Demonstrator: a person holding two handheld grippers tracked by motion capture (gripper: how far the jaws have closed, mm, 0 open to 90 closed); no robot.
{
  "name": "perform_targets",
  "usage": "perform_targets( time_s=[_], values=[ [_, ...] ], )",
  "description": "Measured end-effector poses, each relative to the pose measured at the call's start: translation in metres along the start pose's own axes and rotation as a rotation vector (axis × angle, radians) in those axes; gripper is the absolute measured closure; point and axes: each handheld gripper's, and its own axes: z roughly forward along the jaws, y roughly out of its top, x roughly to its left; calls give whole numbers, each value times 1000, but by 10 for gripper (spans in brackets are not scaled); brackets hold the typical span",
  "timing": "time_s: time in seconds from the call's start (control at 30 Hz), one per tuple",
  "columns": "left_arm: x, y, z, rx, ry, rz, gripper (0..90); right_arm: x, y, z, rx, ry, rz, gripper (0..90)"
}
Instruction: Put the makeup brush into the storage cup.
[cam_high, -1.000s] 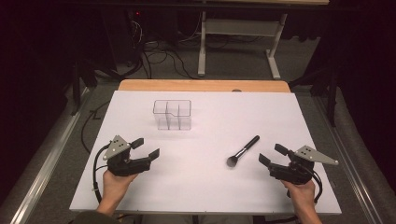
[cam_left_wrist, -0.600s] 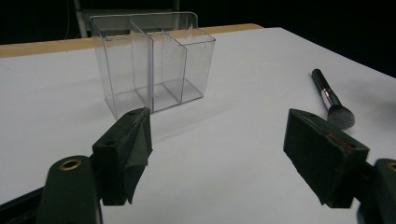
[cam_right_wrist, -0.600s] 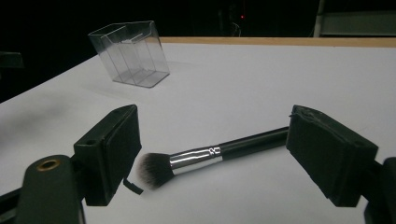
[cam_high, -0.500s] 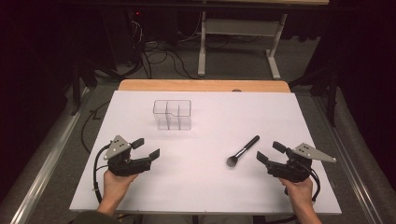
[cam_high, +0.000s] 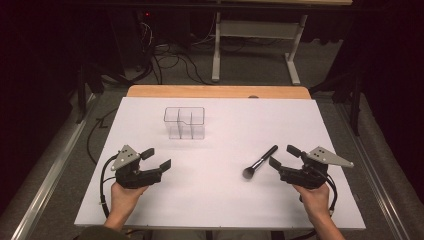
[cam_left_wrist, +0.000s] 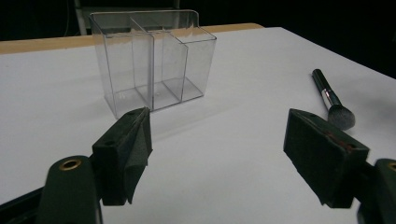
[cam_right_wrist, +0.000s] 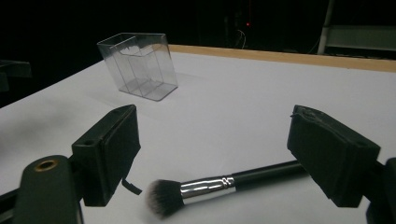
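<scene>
One clear organizer (cam_high: 184, 123), brush (cam_high: 259, 162) well apart

On the table (cam_high: 220, 205), the organizer (cam_high: 184, 122) stands toward the far edge, left of centre. The brush (cam_high: 259, 162) lies nearer the person and to the right, well apart from it, head toward the near edge. The left gripper (cam_high: 156, 159) sits at the near left; the right gripper (cam_high: 284, 156) is just beside the brush, to its right.
</scene>
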Motion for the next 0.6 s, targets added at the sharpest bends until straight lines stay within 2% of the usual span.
perform_targets(
  time_s=[0.6],
  values=[
    [0,0,0,2,-3,0,237,9,16,27,8,29,0,184]
  ],
)
